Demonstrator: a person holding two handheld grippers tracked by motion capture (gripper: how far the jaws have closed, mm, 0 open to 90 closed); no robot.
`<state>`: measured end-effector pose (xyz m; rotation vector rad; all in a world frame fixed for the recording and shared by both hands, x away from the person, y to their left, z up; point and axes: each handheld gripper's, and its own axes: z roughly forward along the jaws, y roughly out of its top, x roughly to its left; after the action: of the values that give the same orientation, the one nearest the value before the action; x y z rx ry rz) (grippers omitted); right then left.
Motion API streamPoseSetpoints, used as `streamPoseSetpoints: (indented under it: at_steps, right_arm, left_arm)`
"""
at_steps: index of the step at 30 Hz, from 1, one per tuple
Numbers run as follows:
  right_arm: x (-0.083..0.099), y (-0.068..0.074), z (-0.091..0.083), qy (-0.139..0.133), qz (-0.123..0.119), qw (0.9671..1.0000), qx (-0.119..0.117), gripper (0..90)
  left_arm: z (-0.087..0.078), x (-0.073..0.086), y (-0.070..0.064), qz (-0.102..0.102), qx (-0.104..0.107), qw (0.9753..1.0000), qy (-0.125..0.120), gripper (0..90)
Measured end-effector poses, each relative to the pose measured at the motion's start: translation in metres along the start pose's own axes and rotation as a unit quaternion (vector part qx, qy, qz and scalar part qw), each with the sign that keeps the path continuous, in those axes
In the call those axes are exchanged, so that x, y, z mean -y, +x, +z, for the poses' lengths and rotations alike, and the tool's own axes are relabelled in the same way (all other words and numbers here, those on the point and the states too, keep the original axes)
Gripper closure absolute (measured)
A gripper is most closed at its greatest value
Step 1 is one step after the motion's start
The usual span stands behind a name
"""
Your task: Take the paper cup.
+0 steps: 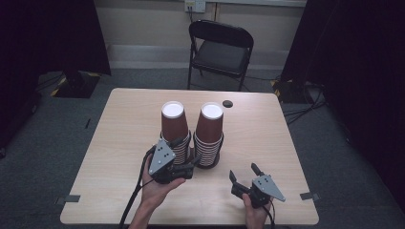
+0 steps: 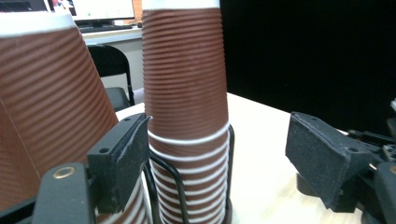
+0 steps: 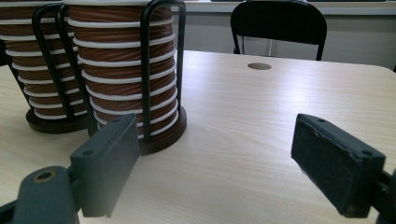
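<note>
Two tall stacks of brown ribbed paper cups stand upside down in black wire holders on the table: a left stack (image 1: 174, 129) and a right stack (image 1: 209, 133). My left gripper (image 1: 187, 150) is open, close against the base of the left stack and angled toward the gap between the stacks. In the left gripper view the right stack (image 2: 187, 93) stands beyond the open jaws (image 2: 219, 158), with the left stack (image 2: 46, 102) very near at the left. My right gripper (image 1: 244, 171) is open over bare table, to the right of the stacks. Its view shows the nearer holder (image 3: 140, 84) ahead on the left.
The wooden table (image 1: 267, 138) has a round cable hole (image 1: 228, 103) near its far edge. A black folding chair (image 1: 220, 47) stands behind the table. Dark curtains hang on both sides. Tape marks sit at the near corners.
</note>
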<state>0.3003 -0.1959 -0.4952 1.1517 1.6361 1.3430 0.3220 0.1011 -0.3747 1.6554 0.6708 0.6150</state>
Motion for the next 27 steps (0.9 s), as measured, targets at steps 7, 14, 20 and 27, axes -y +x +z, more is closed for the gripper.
streamPoseSetpoints:
  at_steps: [7, 14, 20, 27]
  right_arm:
    - [0.0, 0.0, 0.0, 0.0, -0.001, 1.0, -0.001, 14.8]
    - [0.0, 0.0, 0.0, -0.001, -0.002, 1.0, -0.001, 15.2]
    - [0.0, 0.0, 0.0, -0.001, -0.002, 1.0, -0.001, 15.4]
    - [0.0, 0.0, 0.0, -0.002, -0.002, 1.0, -0.002, 15.5]
  left_arm:
    - [0.007, -0.013, 0.0, 0.01, -0.001, 0.9999, 0.005, 21.6]
    - [0.016, -0.023, 0.002, 0.009, 0.008, 0.9999, 0.005, 21.7]
    - [0.022, -0.034, 0.003, 0.01, 0.008, 0.9999, -0.002, 20.4]
    - [0.031, -0.046, 0.005, 0.009, 0.011, 0.9999, -0.004, 17.1]
